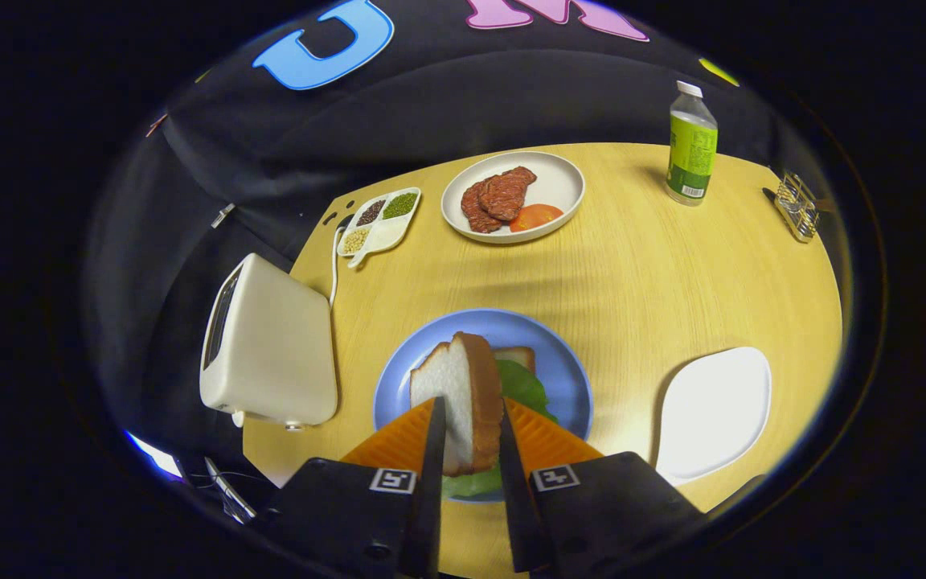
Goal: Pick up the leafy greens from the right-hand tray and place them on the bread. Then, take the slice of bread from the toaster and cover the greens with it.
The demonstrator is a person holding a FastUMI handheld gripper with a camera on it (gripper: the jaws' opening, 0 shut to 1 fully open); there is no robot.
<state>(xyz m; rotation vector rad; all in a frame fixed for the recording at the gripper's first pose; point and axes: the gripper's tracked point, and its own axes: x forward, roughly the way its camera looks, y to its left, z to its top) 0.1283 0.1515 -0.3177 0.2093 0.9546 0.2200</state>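
So we've got the gripper (469, 450) clamped on a bread slice (463, 398), both fingers (433, 450) pressing its flat sides, and the slice stands on edge between them with the brown crust facing right. It's held right over the blue plate (563, 366). On that plate we can see the greens (523, 386) lying on the other bread (518, 355), whose corner pokes out just beyond the held slice. A bit more green leaf peeks out below the slice between the fingers. Can't tell whether the held slice touches the greens or hangs just above them.

The toaster (270, 350) sits just left of the plate, white, with its cord running back toward a small divided dish (379, 225) of beans and seeds. The white tray (712, 414) to the right of the plate is bare. Further back on the wooden table (640, 273) we see a white plate (555, 189) with meat slices (499, 197) and a tomato slice (535, 217). A bottle (690, 145) with a green label stands upright at the far right, and a little wire rack (796, 209) sits near the table edge beyond it.
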